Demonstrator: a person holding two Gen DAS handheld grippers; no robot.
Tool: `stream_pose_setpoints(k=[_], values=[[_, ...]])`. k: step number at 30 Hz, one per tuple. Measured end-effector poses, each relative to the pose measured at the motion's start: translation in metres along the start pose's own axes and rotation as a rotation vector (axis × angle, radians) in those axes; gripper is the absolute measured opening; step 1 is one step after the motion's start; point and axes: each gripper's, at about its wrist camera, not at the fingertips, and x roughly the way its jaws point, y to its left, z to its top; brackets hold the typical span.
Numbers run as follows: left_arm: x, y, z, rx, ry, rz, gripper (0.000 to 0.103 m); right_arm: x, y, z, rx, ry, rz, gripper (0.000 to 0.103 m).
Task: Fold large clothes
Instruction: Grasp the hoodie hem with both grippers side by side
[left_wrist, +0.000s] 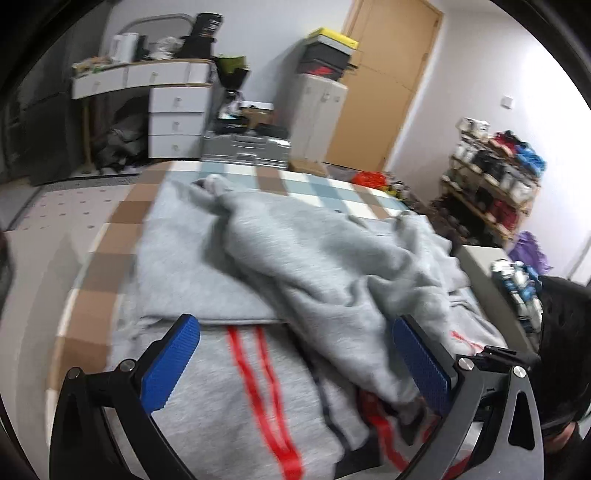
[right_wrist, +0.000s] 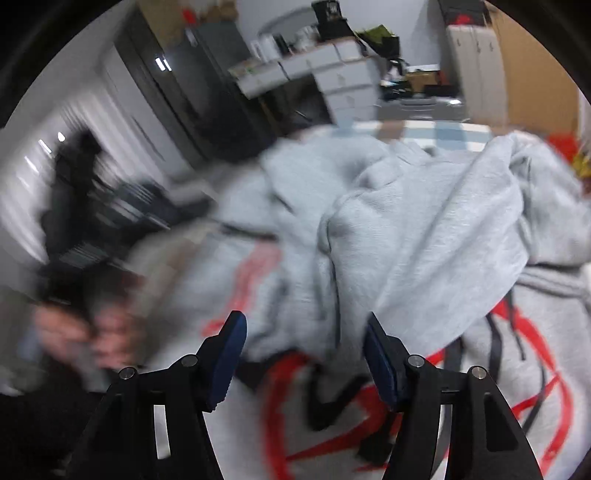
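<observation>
A large grey sweatshirt (left_wrist: 295, 258) with red and black print lies on the checked bed cover (left_wrist: 110, 251). Its sleeve is folded across the body. My left gripper (left_wrist: 295, 332) is open just above the near part of the garment, its blue pads on either side of the red stripes and the sleeve's fold, holding nothing. In the right wrist view the sweatshirt (right_wrist: 424, 221) fills the frame, bunched and blurred. My right gripper (right_wrist: 304, 328) is open over the red print, with a loose fold of grey cloth between its pads.
A white dresser (left_wrist: 173, 110) and grey storage boxes (left_wrist: 243, 147) stand beyond the bed. A shelf of shoes (left_wrist: 495, 177) stands at the right by a wooden door (left_wrist: 391, 81). A blurred hand (right_wrist: 85, 332) shows at the left.
</observation>
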Motion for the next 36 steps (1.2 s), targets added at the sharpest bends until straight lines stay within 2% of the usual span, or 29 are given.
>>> stream_pose_setpoints(k=[2,3,5,7,9,12,15,17,19,21,24,26,28,31,36], values=[[0.002,-0.005,0.005,0.009,-0.011,-0.032,0.102,-0.024,-0.005,0.001,0.014,-0.086,0.091,0.064],[0.003,-0.007,0.007,0.011,-0.014,-0.033,0.102,-0.037,-0.008,0.001,0.018,-0.132,0.111,0.067],[0.007,-0.013,0.014,0.018,-0.014,-0.027,0.102,-0.061,-0.013,0.001,0.036,-0.222,0.11,0.073],[0.009,-0.022,0.02,0.022,-0.019,-0.055,0.102,-0.082,-0.019,0.001,0.057,-0.3,0.084,0.074],[0.018,-0.041,0.027,0.085,0.027,-0.082,0.102,-0.096,-0.025,0.0,0.076,-0.356,0.066,0.08],[0.043,-0.066,0.033,0.233,0.143,-0.046,0.102,-0.103,-0.034,-0.002,0.108,-0.391,0.026,0.083],[0.076,-0.081,0.033,0.379,0.277,-0.009,0.102,-0.101,-0.042,0.001,0.136,-0.381,0.036,0.083],[0.092,-0.085,0.03,0.464,0.317,0.018,0.102,-0.102,-0.045,0.0,0.151,-0.384,0.041,0.083],[0.1,-0.086,0.029,0.509,0.346,0.008,0.102,-0.106,-0.045,-0.001,0.154,-0.39,0.047,0.083],[0.107,-0.081,0.027,0.505,0.403,-0.049,0.101,-0.11,-0.043,-0.001,0.149,-0.396,0.051,0.083],[0.125,-0.079,0.014,0.507,0.537,-0.09,0.082,-0.111,-0.039,-0.003,0.128,-0.393,0.049,0.083],[0.125,-0.076,0.01,0.494,0.541,-0.093,0.076,-0.108,-0.039,-0.002,0.123,-0.387,0.048,0.083],[0.114,-0.074,0.01,0.461,0.528,-0.114,0.049,-0.106,-0.039,-0.001,0.123,-0.38,0.047,0.083],[0.095,-0.064,0.005,0.406,0.514,-0.117,0.022,-0.104,-0.04,-0.001,0.125,-0.374,0.048,0.083],[0.068,-0.042,-0.011,0.345,0.466,-0.114,0.015,-0.099,-0.04,-0.002,0.134,-0.355,0.033,0.083]])
